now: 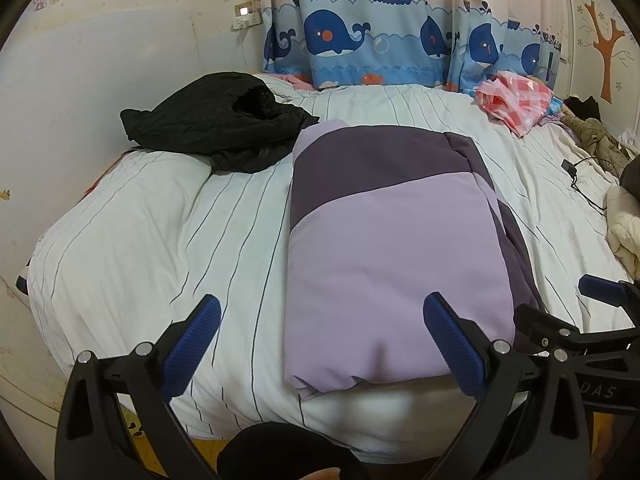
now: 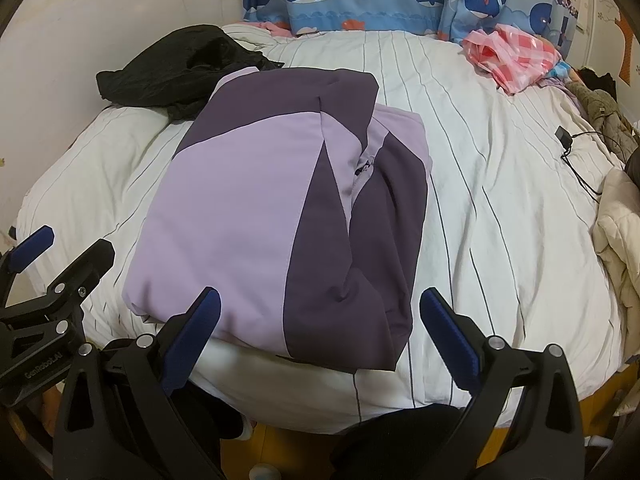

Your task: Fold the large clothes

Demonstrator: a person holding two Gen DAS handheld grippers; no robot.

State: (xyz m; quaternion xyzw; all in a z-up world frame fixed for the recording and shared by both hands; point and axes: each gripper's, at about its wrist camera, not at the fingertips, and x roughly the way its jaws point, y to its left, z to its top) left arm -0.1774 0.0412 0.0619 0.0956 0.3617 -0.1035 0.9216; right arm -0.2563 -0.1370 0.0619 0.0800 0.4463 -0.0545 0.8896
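A two-tone purple jacket (image 1: 384, 248) (image 2: 280, 208) lies folded into a rectangle on the striped white bed (image 1: 160, 240) (image 2: 500, 200), its near edge at the bed's front. My left gripper (image 1: 322, 312) is open, held just in front of the jacket's near left corner, nothing between its blue pads. My right gripper (image 2: 320, 308) is open too, hovering before the jacket's near right corner. Each gripper shows at the other view's side edge: the right gripper (image 1: 592, 312), the left gripper (image 2: 48, 272).
A crumpled black garment (image 1: 216, 124) (image 2: 176, 68) lies at the back left, touching the jacket's far corner. A pink checked bag (image 1: 516, 100) (image 2: 512, 56) sits back right. Cable and charger (image 1: 572, 172) and more clothes crowd the right edge. Whale curtain (image 1: 360, 40) behind.
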